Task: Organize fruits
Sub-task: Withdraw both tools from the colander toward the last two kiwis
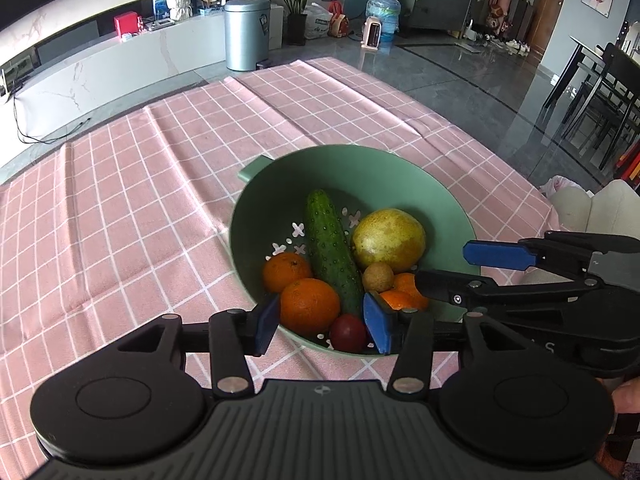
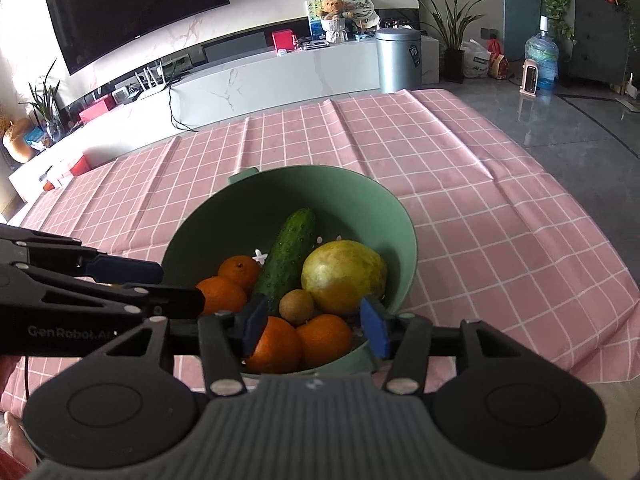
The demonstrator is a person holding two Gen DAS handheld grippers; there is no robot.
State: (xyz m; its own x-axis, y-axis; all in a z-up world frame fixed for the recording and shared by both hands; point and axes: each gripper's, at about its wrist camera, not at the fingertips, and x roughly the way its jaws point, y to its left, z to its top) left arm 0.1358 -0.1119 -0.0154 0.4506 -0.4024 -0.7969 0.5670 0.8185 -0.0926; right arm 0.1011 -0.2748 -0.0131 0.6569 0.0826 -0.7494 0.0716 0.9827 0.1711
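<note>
A green colander bowl (image 1: 360, 180) (image 2: 300, 188) stands on the pink checked tablecloth. In it lie a cucumber (image 1: 330, 252) (image 2: 286, 258), a large yellow-green fruit (image 1: 388, 240) (image 2: 342, 276), several oranges (image 1: 310, 306) (image 2: 324, 340), a small brown fruit (image 1: 378, 276) (image 2: 296, 306) and a dark red fruit (image 1: 348, 332). My left gripper (image 1: 322, 326) (image 2: 160, 286) hangs open over the bowl's near rim, above an orange and the red fruit. My right gripper (image 2: 314, 330) (image 1: 468, 270) is open too, over two oranges at the near rim. Neither holds anything.
The tablecloth (image 1: 140, 208) covers the table, with creases to the left of the bowl. Its far edge drops to a grey floor, where a metal bin (image 1: 246, 34) stands. Dark chairs (image 1: 600, 92) are at the far right. A person's finger (image 1: 628, 396) shows at the right edge.
</note>
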